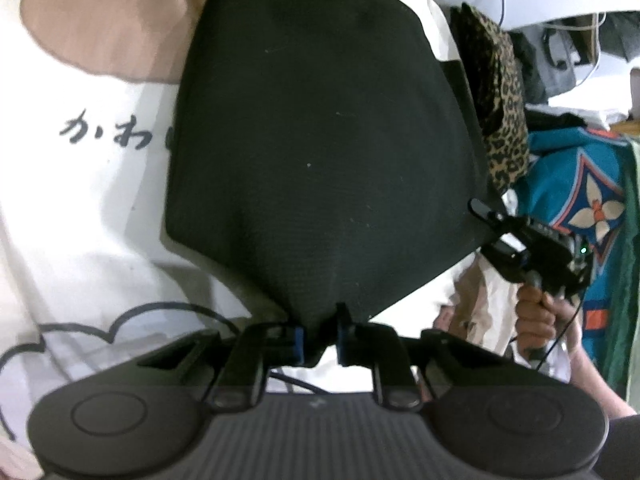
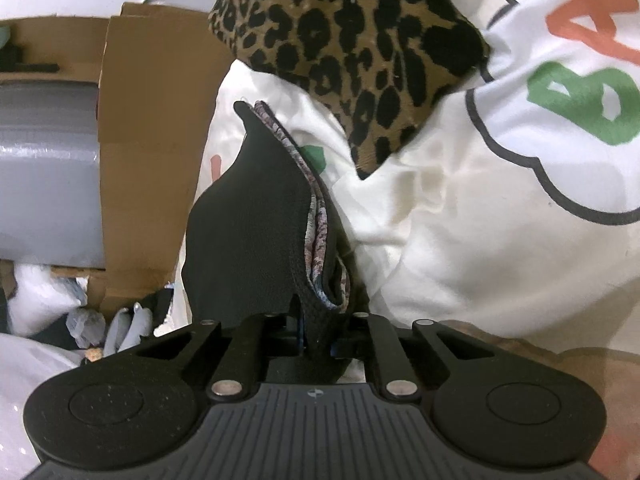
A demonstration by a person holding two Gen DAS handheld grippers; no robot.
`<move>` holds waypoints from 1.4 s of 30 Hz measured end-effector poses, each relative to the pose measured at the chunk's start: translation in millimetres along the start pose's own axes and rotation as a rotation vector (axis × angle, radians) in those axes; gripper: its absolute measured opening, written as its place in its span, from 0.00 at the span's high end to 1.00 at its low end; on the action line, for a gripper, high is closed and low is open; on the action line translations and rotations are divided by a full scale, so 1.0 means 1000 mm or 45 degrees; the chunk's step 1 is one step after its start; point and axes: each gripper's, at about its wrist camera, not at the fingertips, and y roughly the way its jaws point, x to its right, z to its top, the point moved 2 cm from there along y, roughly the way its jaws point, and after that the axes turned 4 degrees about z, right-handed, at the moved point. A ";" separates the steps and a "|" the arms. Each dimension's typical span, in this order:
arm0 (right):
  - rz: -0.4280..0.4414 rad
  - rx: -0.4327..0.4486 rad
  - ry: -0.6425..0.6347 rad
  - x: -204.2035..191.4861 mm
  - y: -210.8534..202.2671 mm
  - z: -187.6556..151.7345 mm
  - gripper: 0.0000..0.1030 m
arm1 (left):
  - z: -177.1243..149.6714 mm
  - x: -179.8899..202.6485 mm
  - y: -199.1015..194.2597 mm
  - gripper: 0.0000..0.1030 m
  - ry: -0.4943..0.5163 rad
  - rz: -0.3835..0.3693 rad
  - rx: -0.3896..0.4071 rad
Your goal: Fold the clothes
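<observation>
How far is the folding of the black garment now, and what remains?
Done: a leopard-print piece lies folded on the white printed sheet. In hand: the left gripper and the right gripper each pinch an edge of the black garment, holding it up. Left: folding it and laying it down.

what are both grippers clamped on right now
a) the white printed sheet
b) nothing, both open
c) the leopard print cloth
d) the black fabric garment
d: the left gripper pinches one edge of the black fabric garment, and the right gripper pinches another; the leopard print cloth lies untouched on the white printed sheet.
</observation>
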 end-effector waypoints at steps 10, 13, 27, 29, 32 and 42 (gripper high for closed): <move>-0.116 -0.058 -0.027 -0.021 0.002 0.000 0.92 | 0.016 0.014 0.007 0.87 -0.024 0.155 -0.096; -0.123 -0.053 -0.044 -0.034 0.001 0.001 0.92 | 0.014 0.017 0.008 0.87 -0.079 0.202 -0.090; -0.212 -0.188 -0.137 -0.038 -0.013 -0.011 0.93 | -0.012 0.047 0.001 0.87 -0.049 0.419 -0.110; -0.222 -0.204 -0.151 -0.040 -0.016 -0.014 0.93 | -0.019 0.050 0.001 0.88 -0.054 0.437 -0.113; -0.248 -0.237 -0.172 -0.043 -0.017 -0.018 0.93 | -0.029 0.054 0.001 0.88 -0.059 0.453 -0.122; -0.307 -0.339 -0.276 -0.063 -0.019 -0.035 0.93 | -0.065 0.055 -0.006 0.88 -0.132 0.468 -0.109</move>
